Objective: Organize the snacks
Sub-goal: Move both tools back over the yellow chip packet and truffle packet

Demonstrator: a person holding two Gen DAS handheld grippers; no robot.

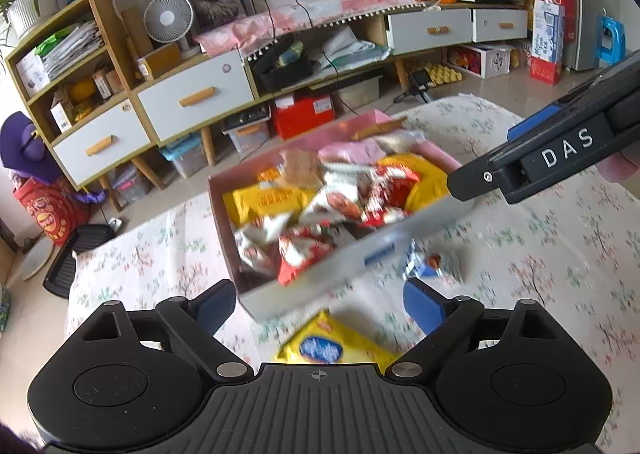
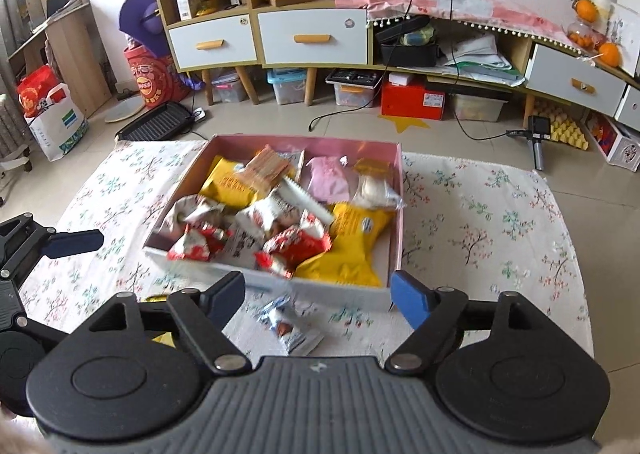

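Both grippers, left (image 1: 320,304) and right (image 2: 318,294), hang spread and empty before the pink box (image 2: 394,214) on the flowered cloth (image 2: 500,222). Most snacks fill the box; a yellow packet (image 1: 332,346) and a small silver packet (image 2: 290,328) lie outside, still to be stowed.

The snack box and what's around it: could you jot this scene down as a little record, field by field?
box: pink, open, full of snack packets
surface: floral cloth
loose, near side of box: small silver packet; yellow bag
left gripper: open, empty, over the yellow bag
right gripper: open, empty, over the silver packet
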